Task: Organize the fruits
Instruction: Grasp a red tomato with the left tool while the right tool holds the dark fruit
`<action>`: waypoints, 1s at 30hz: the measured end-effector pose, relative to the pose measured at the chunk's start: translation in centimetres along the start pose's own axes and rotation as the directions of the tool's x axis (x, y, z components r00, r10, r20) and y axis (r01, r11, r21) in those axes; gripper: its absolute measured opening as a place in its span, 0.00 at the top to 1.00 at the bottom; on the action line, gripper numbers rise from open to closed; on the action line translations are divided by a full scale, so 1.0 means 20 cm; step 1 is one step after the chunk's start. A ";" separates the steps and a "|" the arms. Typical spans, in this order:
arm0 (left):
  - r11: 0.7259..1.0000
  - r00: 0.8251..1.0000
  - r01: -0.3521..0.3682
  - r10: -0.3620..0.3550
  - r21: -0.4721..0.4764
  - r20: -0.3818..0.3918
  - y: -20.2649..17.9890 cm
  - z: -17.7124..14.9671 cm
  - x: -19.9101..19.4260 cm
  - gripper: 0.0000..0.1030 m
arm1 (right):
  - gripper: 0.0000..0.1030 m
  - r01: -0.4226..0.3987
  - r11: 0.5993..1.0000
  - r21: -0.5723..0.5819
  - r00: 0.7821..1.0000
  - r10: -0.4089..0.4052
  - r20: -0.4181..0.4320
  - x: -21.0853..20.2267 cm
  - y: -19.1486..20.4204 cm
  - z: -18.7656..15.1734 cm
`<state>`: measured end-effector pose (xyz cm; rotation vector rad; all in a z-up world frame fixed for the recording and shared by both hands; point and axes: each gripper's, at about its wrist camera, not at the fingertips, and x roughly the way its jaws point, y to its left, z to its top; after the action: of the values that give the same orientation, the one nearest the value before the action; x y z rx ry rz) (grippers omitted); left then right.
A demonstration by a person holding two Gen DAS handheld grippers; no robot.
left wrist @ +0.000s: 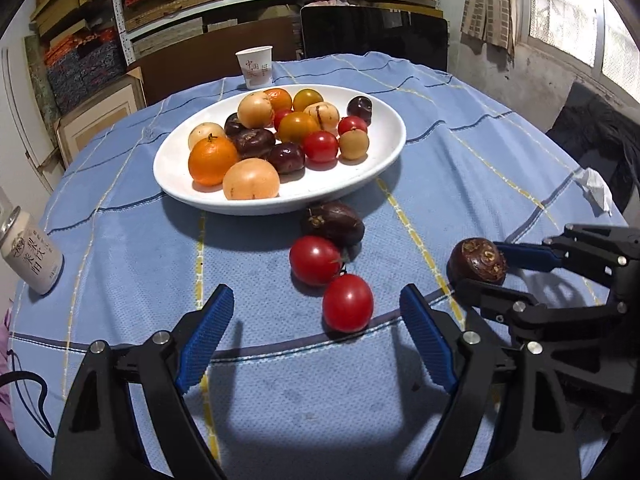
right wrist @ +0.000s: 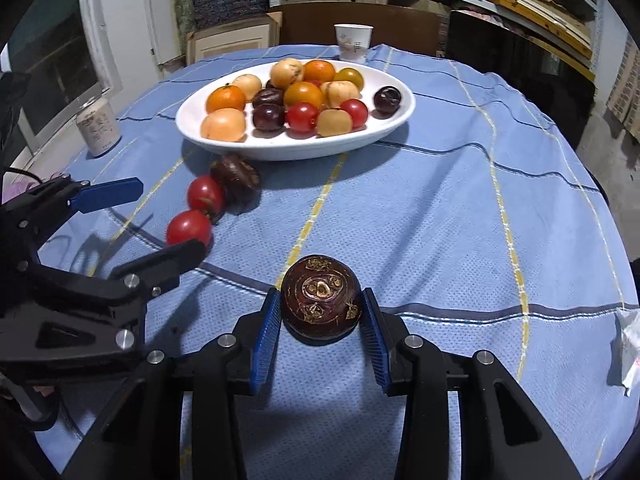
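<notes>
At the left edge of the desk, which wears a blue checked cloth, a white bottle with printed characters stands partly cut off by the frame. The left tongs hang spread wide over the cloth, nothing between the blue pads, with a red cherry tomato just ahead of them. Touching it is a second tomato, and that one touches a dark water chestnut lying just beside the plate. The white oval plate holds a mix of small oranges, pale loquats, red and yellow cherry tomatoes and dark chestnuts, some hidden behind others, so the count is uncertain. Behind it stands a paper cup. Further right, the right tongs pinch another water chestnut between their pads; whether it rests on the cloth is hard to tell. A crumpled white scrap lies at the right edge, too small to identify.
</notes>
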<state>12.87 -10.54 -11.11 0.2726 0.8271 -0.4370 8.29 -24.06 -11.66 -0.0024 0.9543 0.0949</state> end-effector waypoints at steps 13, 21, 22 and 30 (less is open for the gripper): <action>0.999 0.999 -0.002 0.000 -0.053 -0.054 0.03 0.00 0.09 0.24 | 0.60 -0.007 1.000 0.007 1.000 0.007 0.001 0.00 -0.01 0.00; 0.999 0.998 0.002 -0.006 -0.053 -0.069 0.03 0.00 0.11 0.44 | 0.60 -0.008 1.000 0.008 1.000 0.008 0.001 0.00 -0.01 0.00; 0.999 0.998 0.004 -0.008 -0.050 -0.065 0.03 0.00 0.11 0.51 | 0.60 -0.008 1.000 0.008 1.000 0.008 0.001 0.00 -0.01 0.00; 0.998 0.998 0.023 -0.026 -0.053 -0.053 0.03 0.00 0.09 0.70 | 0.60 -0.012 1.000 0.011 1.000 0.012 0.001 0.00 -0.01 0.00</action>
<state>14.20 -10.51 -12.48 0.2270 0.8942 -0.4317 8.29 -24.23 -11.73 0.0139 0.9545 0.1006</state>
